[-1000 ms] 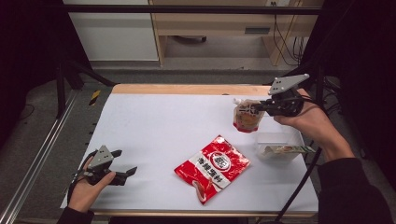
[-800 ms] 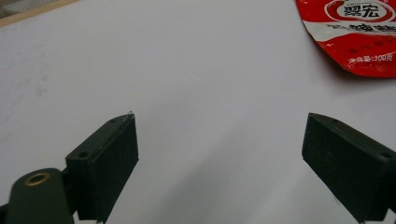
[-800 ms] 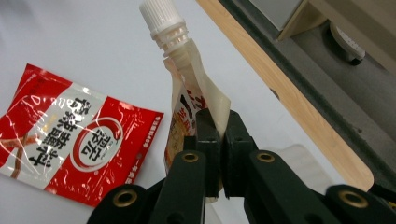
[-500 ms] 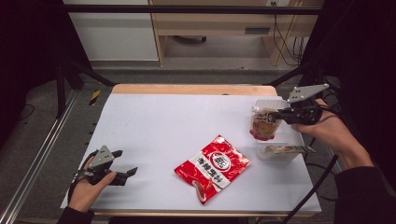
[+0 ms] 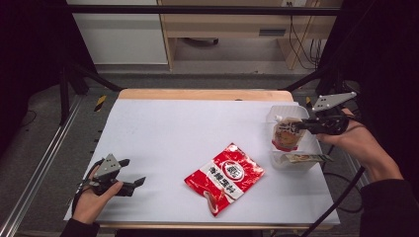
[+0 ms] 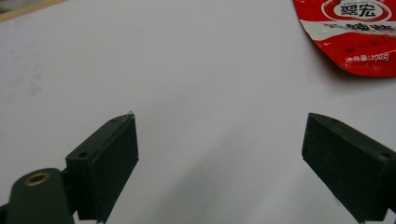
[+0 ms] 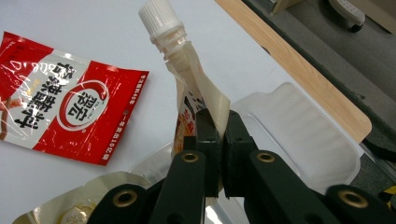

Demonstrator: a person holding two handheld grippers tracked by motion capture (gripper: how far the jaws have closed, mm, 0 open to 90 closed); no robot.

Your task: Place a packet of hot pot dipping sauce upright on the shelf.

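right hand-held gripper clamped on spouted pouch, held over clear tray at table's right edge. left hand-held gripper spread wide, empty, near red packet.

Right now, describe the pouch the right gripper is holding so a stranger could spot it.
Look to the white table's right edge, where a clear plastic tray sits. Above it the right gripper pinches a spouted pouch. Its white screw cap sets it apart from the flat red packet mid-table.
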